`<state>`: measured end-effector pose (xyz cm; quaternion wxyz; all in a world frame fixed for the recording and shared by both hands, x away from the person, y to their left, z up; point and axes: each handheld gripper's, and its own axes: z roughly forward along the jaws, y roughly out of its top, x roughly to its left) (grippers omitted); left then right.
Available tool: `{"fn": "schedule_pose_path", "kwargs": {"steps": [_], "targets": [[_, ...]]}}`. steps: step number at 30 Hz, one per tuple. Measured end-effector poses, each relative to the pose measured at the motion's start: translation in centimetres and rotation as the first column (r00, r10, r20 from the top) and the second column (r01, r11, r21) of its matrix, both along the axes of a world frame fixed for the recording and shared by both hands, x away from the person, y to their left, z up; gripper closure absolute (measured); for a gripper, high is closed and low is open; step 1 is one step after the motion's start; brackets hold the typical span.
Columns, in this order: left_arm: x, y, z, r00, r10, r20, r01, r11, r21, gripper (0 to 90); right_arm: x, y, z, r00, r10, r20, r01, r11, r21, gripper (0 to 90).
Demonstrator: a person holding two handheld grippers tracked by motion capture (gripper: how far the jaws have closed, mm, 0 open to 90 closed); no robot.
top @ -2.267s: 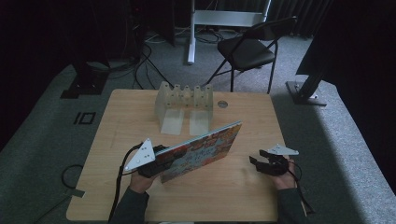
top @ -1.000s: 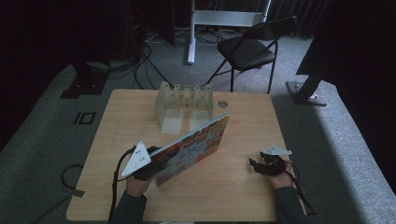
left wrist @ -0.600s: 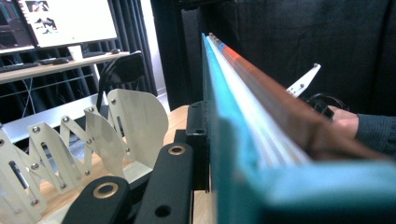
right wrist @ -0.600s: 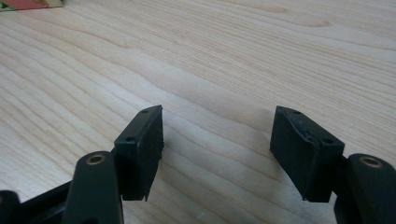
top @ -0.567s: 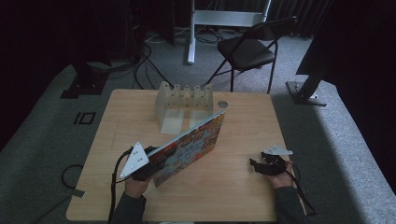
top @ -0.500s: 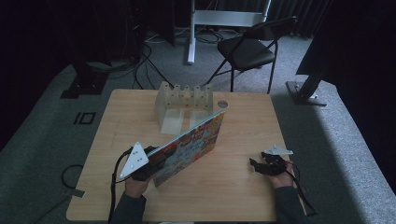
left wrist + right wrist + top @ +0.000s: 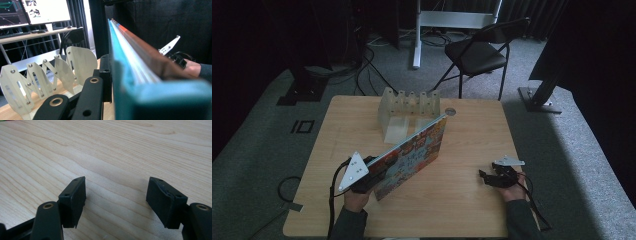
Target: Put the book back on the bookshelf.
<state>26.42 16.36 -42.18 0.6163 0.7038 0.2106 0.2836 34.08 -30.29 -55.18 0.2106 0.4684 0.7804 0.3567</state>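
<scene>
A colourful picture book (image 7: 412, 152) hangs tilted over the wooden table (image 7: 462, 200), its far corner close to the white slotted rack (image 7: 408, 107). My left gripper (image 7: 379, 169) is shut on the book's near end. In the left gripper view the book's edge (image 7: 140, 62) runs away from the jaw, with the rack (image 7: 50, 72) to its left. My right gripper (image 7: 486, 178) rests low at the table's right. Its jaws have just been opening. In the right gripper view it (image 7: 116, 200) stands open over bare wood (image 7: 125, 150), nothing between the pads.
A small round object (image 7: 450, 111) lies beside the rack's right end. A black folding chair (image 7: 479, 52) stands beyond the table, with cables on the floor to the left. A desk with monitors (image 7: 37, 15) stands behind the rack.
Since the earliest frame the book's far end has swung up and toward the rack. Over the last half second both hands look still.
</scene>
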Motion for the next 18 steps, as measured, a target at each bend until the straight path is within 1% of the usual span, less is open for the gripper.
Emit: {"fn": "schedule_pose_path", "kwargs": {"steps": [18], "targets": [[-0.01,0.37,-0.04,0.9995,0.031,-0.004,-0.031,0.9995,-0.008,79.5,0.04,-0.02,-0.01,1.0,-0.001,0.0,0.001,1.0,-0.003,30.4]]}}
